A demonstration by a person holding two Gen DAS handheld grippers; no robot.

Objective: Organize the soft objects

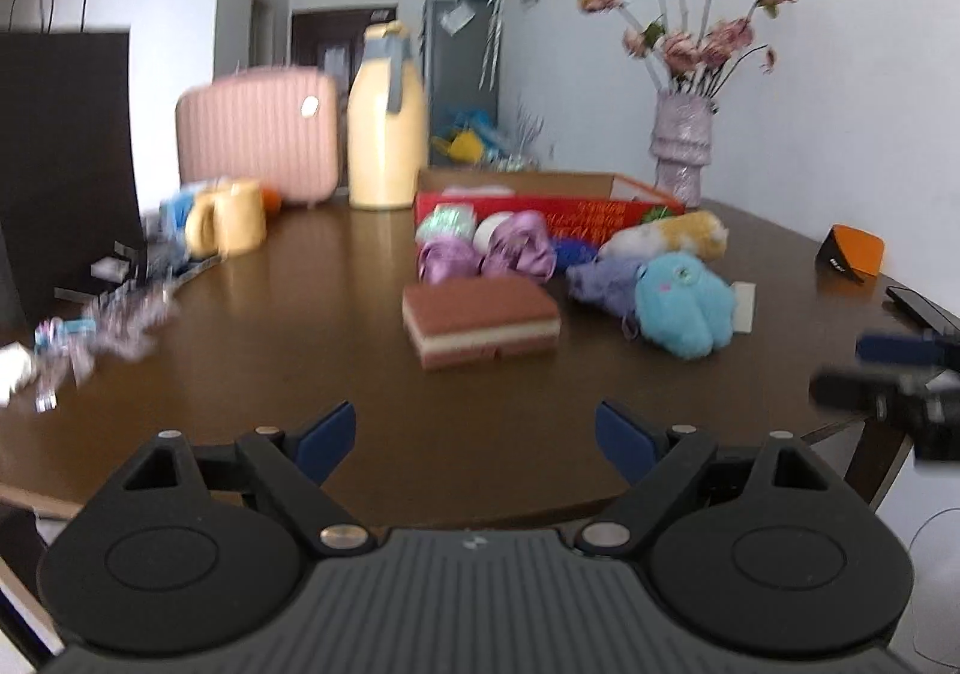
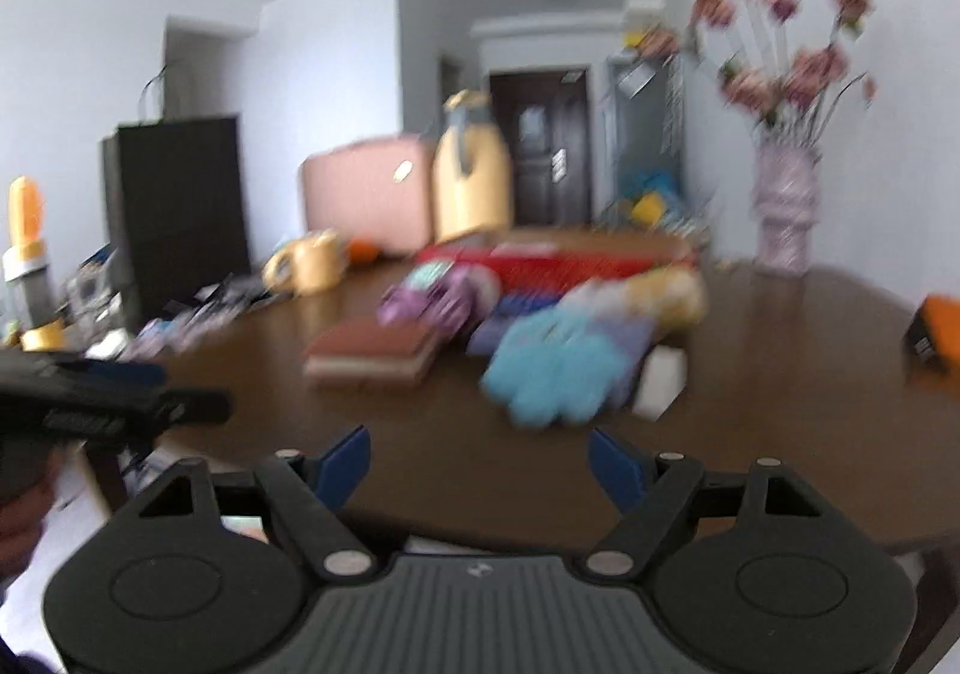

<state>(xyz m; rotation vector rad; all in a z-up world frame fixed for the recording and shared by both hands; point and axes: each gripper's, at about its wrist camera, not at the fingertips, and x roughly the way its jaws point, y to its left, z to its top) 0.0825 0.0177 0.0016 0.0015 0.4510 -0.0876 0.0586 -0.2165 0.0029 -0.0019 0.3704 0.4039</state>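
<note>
A pile of soft things lies mid-table in front of a red cardboard box (image 1: 540, 203) (image 2: 558, 263). It holds a brown-and-white layered sponge (image 1: 480, 323) (image 2: 372, 353), a blue plush toy (image 1: 684, 308) (image 2: 552, 374), a purple plush (image 1: 600, 278), a yellow-white plush (image 1: 666, 239) and shiny purple bows (image 1: 486, 251). My left gripper (image 1: 477, 434) is open over the table's near edge, short of the sponge, nothing between its fingers. My right gripper (image 2: 477, 464) is open too, empty, short of the blue plush. Each gripper shows at the other view's side (image 1: 888, 374) (image 2: 108, 398).
At the back stand a pink case (image 1: 258, 134), a tall yellow bottle (image 1: 387, 134), a yellow mug (image 1: 231, 218) and a vase of flowers (image 1: 681, 146). A black paper bag (image 1: 66, 164) and small clutter fill the left. An orange box (image 1: 852, 254), phone (image 1: 918, 305) and white block (image 1: 744, 305) lie right.
</note>
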